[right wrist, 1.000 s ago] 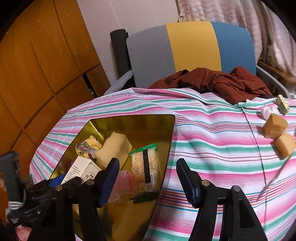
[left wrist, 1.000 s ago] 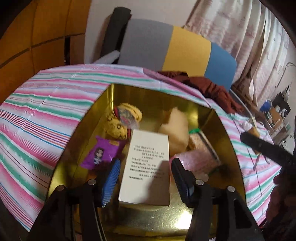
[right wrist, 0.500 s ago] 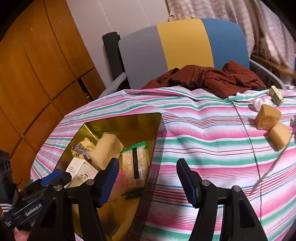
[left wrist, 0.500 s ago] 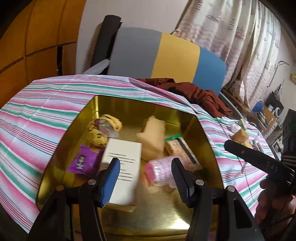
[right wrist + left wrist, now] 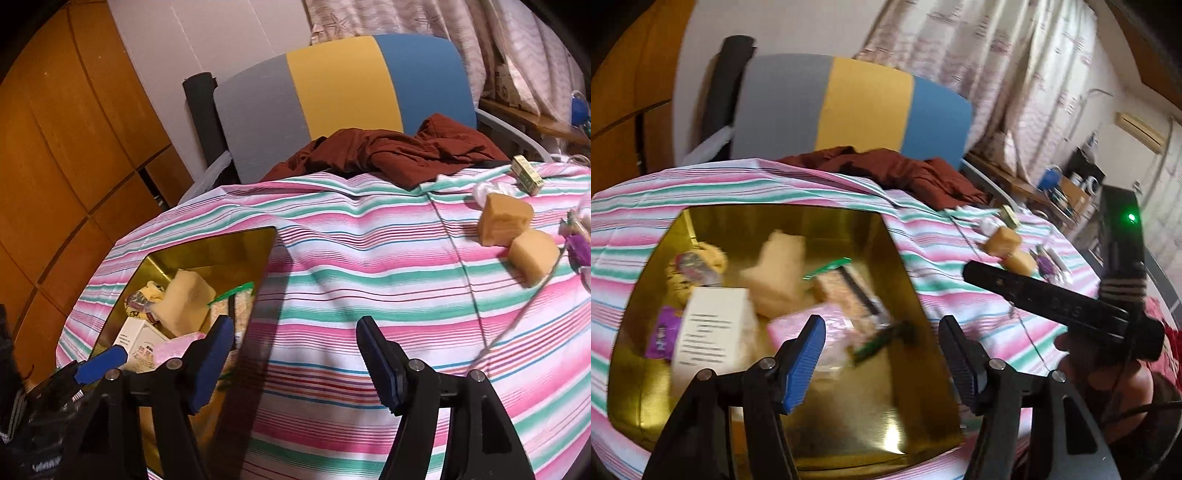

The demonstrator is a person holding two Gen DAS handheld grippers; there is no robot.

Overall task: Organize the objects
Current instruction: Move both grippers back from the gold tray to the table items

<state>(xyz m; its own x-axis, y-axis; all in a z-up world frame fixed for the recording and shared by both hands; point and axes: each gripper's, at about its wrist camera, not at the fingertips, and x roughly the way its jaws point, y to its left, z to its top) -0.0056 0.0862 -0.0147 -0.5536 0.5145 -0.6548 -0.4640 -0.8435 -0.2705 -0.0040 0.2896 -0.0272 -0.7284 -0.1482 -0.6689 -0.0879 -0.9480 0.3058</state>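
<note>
- Striped cloth (image 5: 369, 266) covers worktop; gold tin (image 5: 897, 258) sits on it.
- Tin holds white box (image 5: 713, 325), sponge (image 5: 779, 273), pink pack (image 5: 831, 332).
- 2 sponge blocks (image 5: 517, 232) well apart from tin, on cloth.
- L tongs (image 5: 881, 358) over tin, opening, nothing gripped; R tongs (image 5: 295, 363) opening over cloth, empty.

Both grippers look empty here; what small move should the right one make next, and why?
Probably swing the right gripper, jaws opening with nothing between them, toward the two tan sponge blocks lying on the striped cloth: they sit outside the gold tin, which already holds several items.
</note>
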